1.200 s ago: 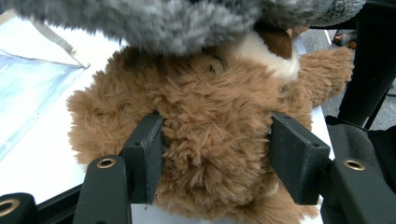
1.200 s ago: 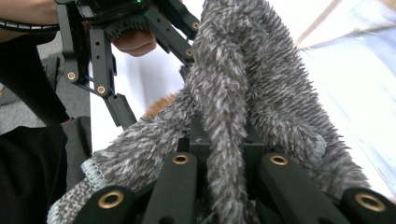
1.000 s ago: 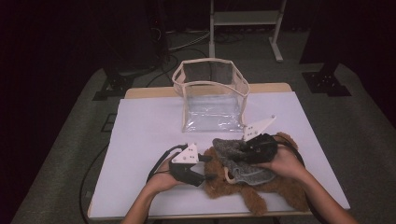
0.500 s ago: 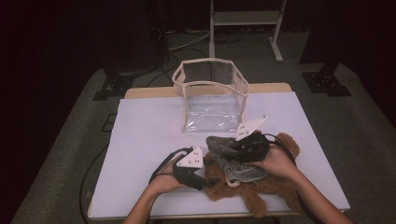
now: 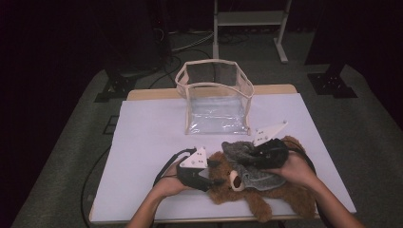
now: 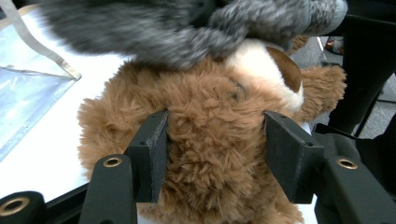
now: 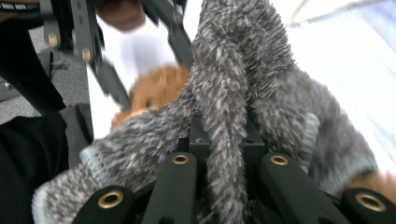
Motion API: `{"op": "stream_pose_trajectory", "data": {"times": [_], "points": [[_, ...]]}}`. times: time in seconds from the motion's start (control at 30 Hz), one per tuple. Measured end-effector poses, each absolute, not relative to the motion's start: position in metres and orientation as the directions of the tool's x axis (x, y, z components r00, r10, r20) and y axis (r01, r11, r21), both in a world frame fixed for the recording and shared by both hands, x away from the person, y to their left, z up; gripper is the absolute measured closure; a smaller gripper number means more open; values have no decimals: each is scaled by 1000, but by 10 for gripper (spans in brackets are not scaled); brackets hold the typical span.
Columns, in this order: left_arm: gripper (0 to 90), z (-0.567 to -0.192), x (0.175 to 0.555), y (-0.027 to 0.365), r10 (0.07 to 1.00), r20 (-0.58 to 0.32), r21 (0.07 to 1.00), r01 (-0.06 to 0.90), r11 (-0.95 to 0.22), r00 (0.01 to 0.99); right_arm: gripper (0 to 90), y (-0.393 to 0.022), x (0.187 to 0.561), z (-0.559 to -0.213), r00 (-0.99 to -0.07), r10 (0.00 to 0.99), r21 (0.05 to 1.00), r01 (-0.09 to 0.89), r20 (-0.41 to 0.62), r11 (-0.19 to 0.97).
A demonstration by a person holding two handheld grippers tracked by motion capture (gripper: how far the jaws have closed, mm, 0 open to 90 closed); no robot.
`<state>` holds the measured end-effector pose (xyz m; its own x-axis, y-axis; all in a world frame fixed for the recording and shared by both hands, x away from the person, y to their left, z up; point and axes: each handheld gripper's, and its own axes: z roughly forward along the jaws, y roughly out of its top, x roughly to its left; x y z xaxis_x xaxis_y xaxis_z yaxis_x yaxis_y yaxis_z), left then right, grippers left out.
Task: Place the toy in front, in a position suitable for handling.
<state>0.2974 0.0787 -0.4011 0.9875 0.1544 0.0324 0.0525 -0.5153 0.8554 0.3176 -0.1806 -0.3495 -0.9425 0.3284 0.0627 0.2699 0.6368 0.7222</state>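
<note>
Your left gripper (image 5: 209, 175) has its jaws around the head of the brown teddy bear (image 6: 210, 140), which lies on the white table (image 5: 147, 142) at the near edge; the jaws have just been closing and the pads now press into the fur, I think to keep the bear from sliding. Your right gripper (image 5: 256, 159) is clenched on a fold of the grey fuzzy garment (image 7: 229, 93) over the bear's body, probably so you can pull it along the body. The clear bag (image 5: 214, 102) stands open behind.
</note>
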Motion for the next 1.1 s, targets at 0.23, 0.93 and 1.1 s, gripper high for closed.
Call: {"op": "stream_pose_trajectory", "data": {"times": [0.23, 0.93, 1.1], "points": [[425, -402, 295, 81, 137, 42, 845, 38, -533, 990, 802, -144, 334, -350, -951, 303, 720, 251, 59, 647], [426, -401, 295, 79, 113, 57, 838, 14, -546, 992, 802, -148, 328, -350, -953, 298, 717, 244, 52, 653], [387, -399, 295, 82, 143, 41, 843, 42, -536, 989, 802, -160, 330, -352, -940, 341, 706, 260, 27, 659]]}}
